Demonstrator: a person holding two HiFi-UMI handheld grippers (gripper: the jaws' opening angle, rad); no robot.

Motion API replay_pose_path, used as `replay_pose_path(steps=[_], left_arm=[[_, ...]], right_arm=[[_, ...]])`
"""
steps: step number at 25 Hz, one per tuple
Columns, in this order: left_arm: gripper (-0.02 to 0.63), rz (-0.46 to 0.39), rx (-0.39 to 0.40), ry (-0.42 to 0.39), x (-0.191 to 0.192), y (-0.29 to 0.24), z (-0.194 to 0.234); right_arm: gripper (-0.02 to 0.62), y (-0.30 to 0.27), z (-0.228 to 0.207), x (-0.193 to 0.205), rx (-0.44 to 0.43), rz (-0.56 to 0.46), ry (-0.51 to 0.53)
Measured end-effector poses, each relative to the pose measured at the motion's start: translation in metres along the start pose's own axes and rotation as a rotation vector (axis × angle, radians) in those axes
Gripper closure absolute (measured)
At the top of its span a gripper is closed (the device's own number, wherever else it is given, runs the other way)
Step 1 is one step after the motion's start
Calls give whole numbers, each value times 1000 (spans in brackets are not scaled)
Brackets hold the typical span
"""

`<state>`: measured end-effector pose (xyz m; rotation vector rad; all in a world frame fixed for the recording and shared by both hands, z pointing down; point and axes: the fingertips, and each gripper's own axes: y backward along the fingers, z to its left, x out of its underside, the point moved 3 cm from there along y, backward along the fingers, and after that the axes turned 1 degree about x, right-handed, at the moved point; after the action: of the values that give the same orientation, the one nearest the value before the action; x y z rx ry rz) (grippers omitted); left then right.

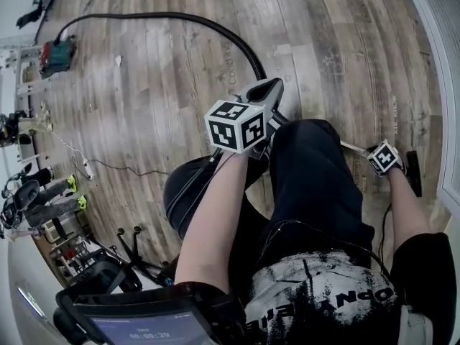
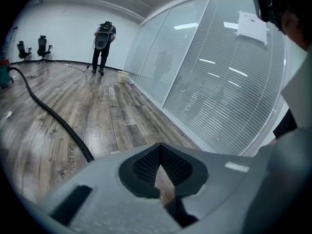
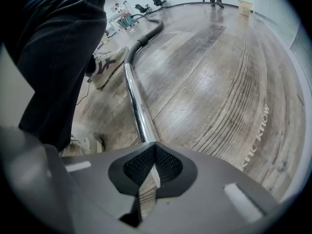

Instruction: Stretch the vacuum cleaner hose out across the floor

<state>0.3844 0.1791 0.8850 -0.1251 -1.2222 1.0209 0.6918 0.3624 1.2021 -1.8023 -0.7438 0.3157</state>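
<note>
Person is crouched low on the wood floor (image 1: 144,85), dark-trousered knee (image 1: 309,171) raised between the two arms.

Left arm: bare forearm (image 1: 215,214) reaches straight ahead, beside the knee. Left gripper (image 2: 160,152) is tilted shallowly downward. Its jaws are pressed together with nothing between them, only a sliver of floor showing behind. The black hose (image 1: 180,16) ends just beside this gripper on its left and slips out of sight under its body. Cannot tell whether the two touch.

Right arm: forearm (image 1: 406,207) stretches out on the far side of the knee. Right gripper (image 3: 155,150) points steeply down at the floor. Its jaws are drawn together. The shiny metal tube (image 3: 135,101) on the hose's end runs right up to the jaw tips and passes beneath them. Cannot tell whether the tips nip it.

Hose position: lies on the floor in a long arc from the red and green vacuum cleaner (image 1: 57,54), far off at the left, curving round to the crouched person, where it joins the metal tube. A pale shoe (image 3: 109,65) sits just beside that joint.

Surroundings: glass wall with blinds (image 2: 219,82) along the right; a second person (image 2: 103,40) stands well apart at the far end.
</note>
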Motion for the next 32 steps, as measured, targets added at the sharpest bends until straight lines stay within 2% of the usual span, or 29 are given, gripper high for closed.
replay_pose_path(steps=[3,7,10,12,15,19,24,27,30,32], left_arm=[[606,-3,10,4,-3,3,17],[606,-17,39,25,-18,-1,47],[606,-39,66,76,-43,2,64],[606,-33,79,61,-71,13,68],[606,-23,106,38,-99,44,61],[606,-38,126,119,-135,114,40],[606,-16,118,148,-213,221,15],[606,-40,111,151,-267,278,6],[606,-82,109,142,-321,317,3],[606,-117,124,108,-360,330,3]], right_arm=[[588,-2,-1,-9,9,21,-23],[589,7,4,-39,-13,-25,-139],[588,41,-4,-52,78,5,-210],[588,85,-1,-87,110,-23,-244],[588,145,23,-136,112,-88,-292],[588,244,64,-202,104,-143,-268],[588,389,125,-284,111,-129,-195],[588,460,155,-319,119,-124,-166],[588,520,170,-353,133,-172,-160],[588,553,170,-380,141,-240,-156]])
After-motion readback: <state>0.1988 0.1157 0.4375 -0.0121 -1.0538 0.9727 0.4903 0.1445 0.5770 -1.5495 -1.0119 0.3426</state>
